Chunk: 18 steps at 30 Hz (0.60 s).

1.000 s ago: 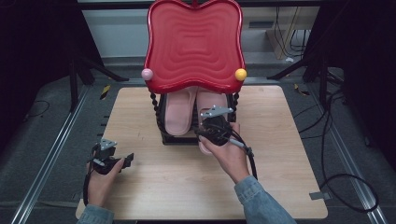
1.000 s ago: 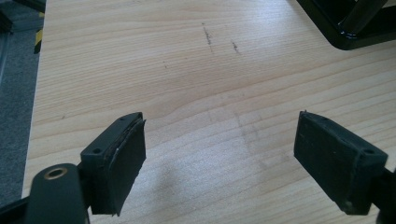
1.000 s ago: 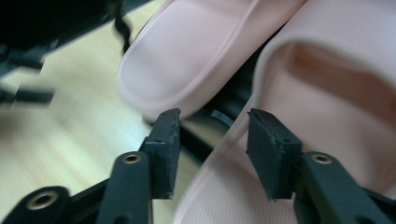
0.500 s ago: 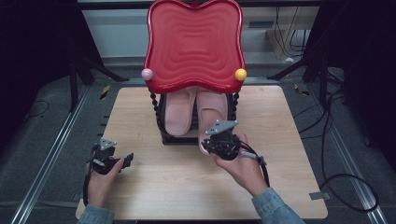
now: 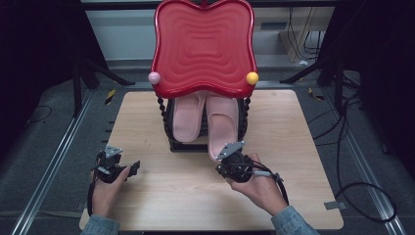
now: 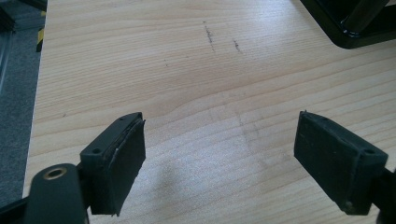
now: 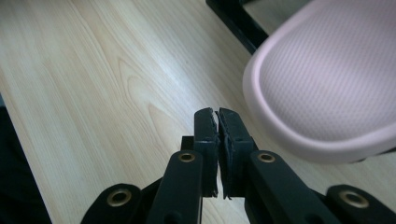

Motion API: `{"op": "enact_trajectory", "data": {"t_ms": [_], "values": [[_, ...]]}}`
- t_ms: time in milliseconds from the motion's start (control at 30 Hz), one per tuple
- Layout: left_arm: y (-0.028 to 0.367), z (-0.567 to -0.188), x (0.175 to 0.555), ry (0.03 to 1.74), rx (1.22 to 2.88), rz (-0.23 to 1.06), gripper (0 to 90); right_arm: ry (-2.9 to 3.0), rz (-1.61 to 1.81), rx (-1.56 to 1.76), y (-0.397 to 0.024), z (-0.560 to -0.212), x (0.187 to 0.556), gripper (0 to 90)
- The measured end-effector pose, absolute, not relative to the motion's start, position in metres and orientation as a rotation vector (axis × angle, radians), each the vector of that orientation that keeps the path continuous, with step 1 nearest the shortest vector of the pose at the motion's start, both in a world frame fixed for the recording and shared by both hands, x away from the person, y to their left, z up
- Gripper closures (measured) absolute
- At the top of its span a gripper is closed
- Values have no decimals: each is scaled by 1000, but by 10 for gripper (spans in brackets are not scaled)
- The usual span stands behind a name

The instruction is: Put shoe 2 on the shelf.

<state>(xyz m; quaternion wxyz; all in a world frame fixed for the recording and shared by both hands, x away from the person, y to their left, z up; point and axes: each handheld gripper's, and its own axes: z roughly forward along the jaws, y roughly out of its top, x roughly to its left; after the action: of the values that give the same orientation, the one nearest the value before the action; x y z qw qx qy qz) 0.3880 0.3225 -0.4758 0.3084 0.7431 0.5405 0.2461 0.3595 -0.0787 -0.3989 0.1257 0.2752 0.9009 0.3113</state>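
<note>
Down low, right gripper [image 7: 218, 116] just beside the rounded end of the right slipper [image 7: 327, 79], jaws just closing to meet, pads together with nothing between them. Hovers close over the desk [image 5: 161, 196]; the pink sole juts forward out of the black rack [image 5: 188, 146], its end past the rack's front edge.

Likely trouble: with pads shut, no way to take the slipper without reopening. A nudge from the closed tips could skew the slipper or tip it off the front bar. Opening too close risks catching only the soft rim, a weak pinch that slips on the lift. Could also snag the trailing cable [image 5: 281, 183] on the desk edge.

Left gripper [image 6: 219, 149] parked with jaws wide apart over bare wood, holding nothing, well apart from the rack.

Hard to make out: far ends of both slippers, the left slipper [image 5: 188, 117] included, hidden under the red tray [image 5: 204, 44]. Cannot tell how the right slipper rests on the rack, or whether its near end touches the desk.
</note>
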Motion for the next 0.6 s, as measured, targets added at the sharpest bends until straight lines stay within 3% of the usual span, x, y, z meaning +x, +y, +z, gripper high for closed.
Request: {"op": "enact_trajectory", "data": {"t_ms": [600], "values": [[322, -476, 388, 1429, 1965, 652, 161, 2608, 863, 879, -98, -415, 371, 899]]}}
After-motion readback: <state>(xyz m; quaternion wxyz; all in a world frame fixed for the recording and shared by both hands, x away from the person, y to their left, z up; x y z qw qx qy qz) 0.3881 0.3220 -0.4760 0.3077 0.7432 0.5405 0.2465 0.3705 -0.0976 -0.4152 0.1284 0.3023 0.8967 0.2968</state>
